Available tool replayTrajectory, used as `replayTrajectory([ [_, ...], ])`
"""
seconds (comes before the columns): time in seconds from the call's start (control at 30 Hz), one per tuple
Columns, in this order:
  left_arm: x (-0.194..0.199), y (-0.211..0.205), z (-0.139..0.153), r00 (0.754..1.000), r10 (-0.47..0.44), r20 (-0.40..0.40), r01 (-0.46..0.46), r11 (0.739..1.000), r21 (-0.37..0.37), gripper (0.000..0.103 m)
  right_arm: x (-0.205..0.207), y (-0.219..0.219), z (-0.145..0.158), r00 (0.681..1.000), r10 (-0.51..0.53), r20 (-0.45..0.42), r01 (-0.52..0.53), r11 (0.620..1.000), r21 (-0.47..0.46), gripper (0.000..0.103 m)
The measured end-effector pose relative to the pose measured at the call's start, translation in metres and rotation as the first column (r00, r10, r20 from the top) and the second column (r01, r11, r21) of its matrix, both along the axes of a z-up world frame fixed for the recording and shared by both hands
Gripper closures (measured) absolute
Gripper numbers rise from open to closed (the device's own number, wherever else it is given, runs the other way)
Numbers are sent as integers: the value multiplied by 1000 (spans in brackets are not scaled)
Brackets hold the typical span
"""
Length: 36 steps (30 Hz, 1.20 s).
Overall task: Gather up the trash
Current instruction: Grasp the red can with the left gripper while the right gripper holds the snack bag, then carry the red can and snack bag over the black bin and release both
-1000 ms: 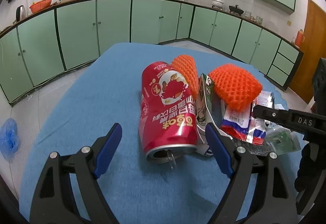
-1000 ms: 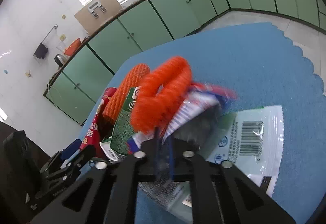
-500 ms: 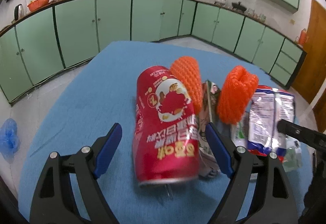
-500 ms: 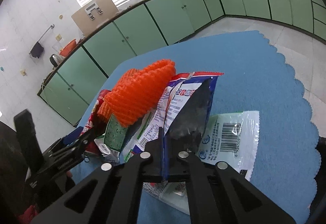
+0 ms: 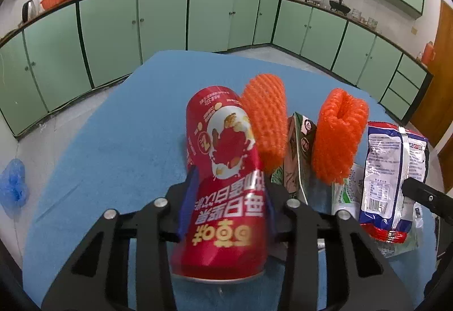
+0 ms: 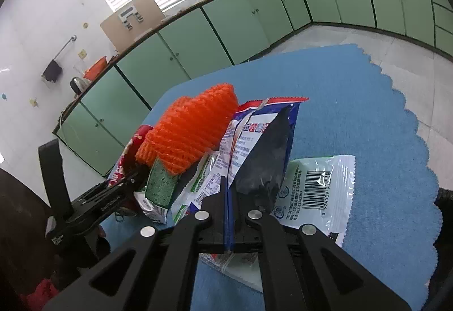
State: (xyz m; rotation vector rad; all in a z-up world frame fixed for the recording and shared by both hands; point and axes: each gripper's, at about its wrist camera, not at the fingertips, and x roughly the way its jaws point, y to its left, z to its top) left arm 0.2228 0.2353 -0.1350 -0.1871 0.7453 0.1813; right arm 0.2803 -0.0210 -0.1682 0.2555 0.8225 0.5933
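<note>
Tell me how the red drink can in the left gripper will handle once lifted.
The red drink can is probably light: its opened top faces the camera. Its thin wall looks dented near the left gripper, so a harder squeeze may crush it. The smooth round side sits between blue pads, so it might slip or swivel if tilted.

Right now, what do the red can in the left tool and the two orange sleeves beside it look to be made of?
Red can: looks like thin metal with glossy printed skin; a silvery rim shows at its near end. Left tool is clamped on it.
Orange sleeves: apparently soft foam netting, matte, with an open mesh weave; the right-hand one is rolled into a tube.
</note>
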Motion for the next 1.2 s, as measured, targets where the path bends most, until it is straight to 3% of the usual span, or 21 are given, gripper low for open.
replayTrajectory([
  [0.27,-19,13,1,1000,14,21,-13,998,-58,70,1,-1,0,1000,-2,-7,2,1000,2,102],
  [0.4,-1,25,-11,998,44,-43,-47,996,-79,56,2,-1,1,1000,-4,-5,4,1000,0,102],
  [0.5,6,34,-17,997,47,-58,-53,993,-101,54,3,-2,0,1000,-7,-10,7,1000,-1,102],
  [0.67,5,36,-7,998,52,-21,-53,996,-74,68,4,-2,1,1000,-3,-12,3,1000,8,102],
  [0.9,-17,36,15,999,37,29,-34,994,-102,86,-10,-7,19,999,5,47,-4,1000,-23,103],
  [1.2,-51,9,34,997,-13,75,21,993,-114,89,-38,-32,48,993,-9,120,11,1000,-18,103],
])
